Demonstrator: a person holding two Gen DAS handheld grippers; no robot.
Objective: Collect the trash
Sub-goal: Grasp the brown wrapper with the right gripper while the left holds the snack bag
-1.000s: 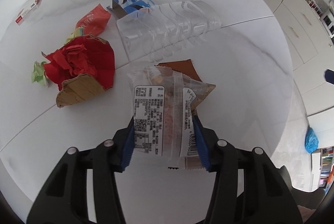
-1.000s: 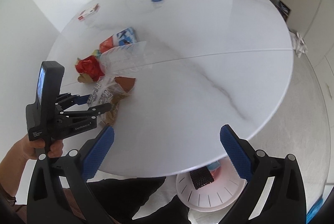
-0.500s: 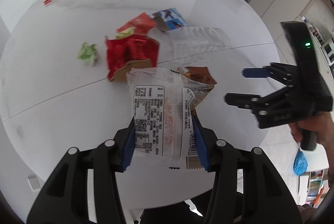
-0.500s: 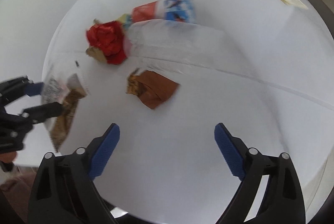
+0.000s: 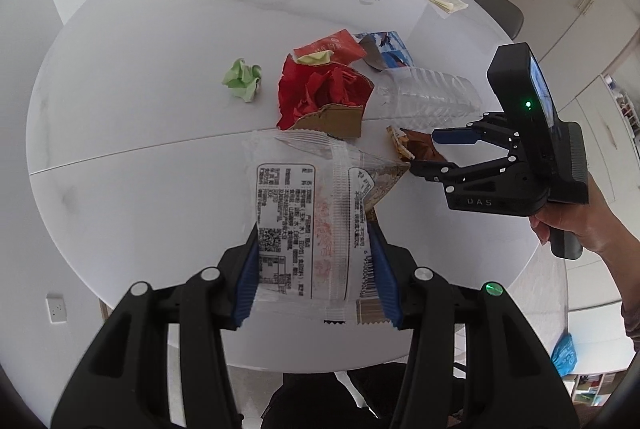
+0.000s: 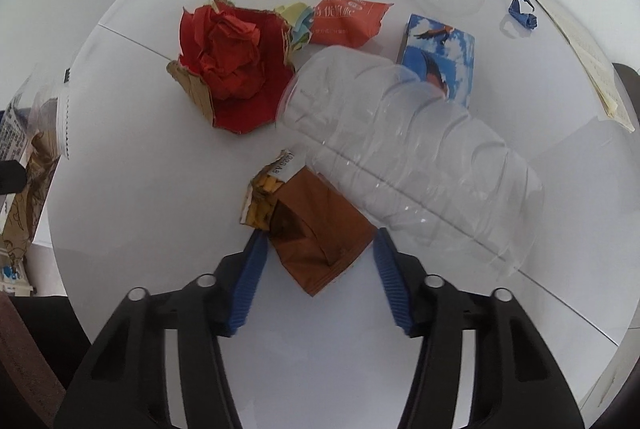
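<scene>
My left gripper (image 5: 316, 269) is shut on a clear snack wrapper (image 5: 296, 197) with a printed label, a brown wrapper tucked behind it, held above the white round table (image 5: 140, 109). That wrapper also shows at the left edge of the right wrist view (image 6: 36, 133). My right gripper (image 6: 316, 253) points down at a brown snack packet (image 6: 316, 229) lying on the table. Its jaws are closing with the packet between them, the blue pads close to its edges. The left wrist view shows the right gripper (image 5: 423, 152) straddling that packet (image 5: 416, 145).
Just beyond the packet lies a crushed clear bottle (image 6: 400, 149). Red crumpled paper in torn cardboard (image 6: 232, 69), an orange sachet (image 6: 348, 21), a blue box (image 6: 440, 57), a green paper ball (image 5: 242, 79) and a blue scrap (image 6: 522, 11) litter the table. A person's hand (image 5: 572, 217) holds the right gripper.
The right gripper came down from the table's edge over the brown packet and its jaws narrowed around it. The left gripper lifted back with its wrapper.
</scene>
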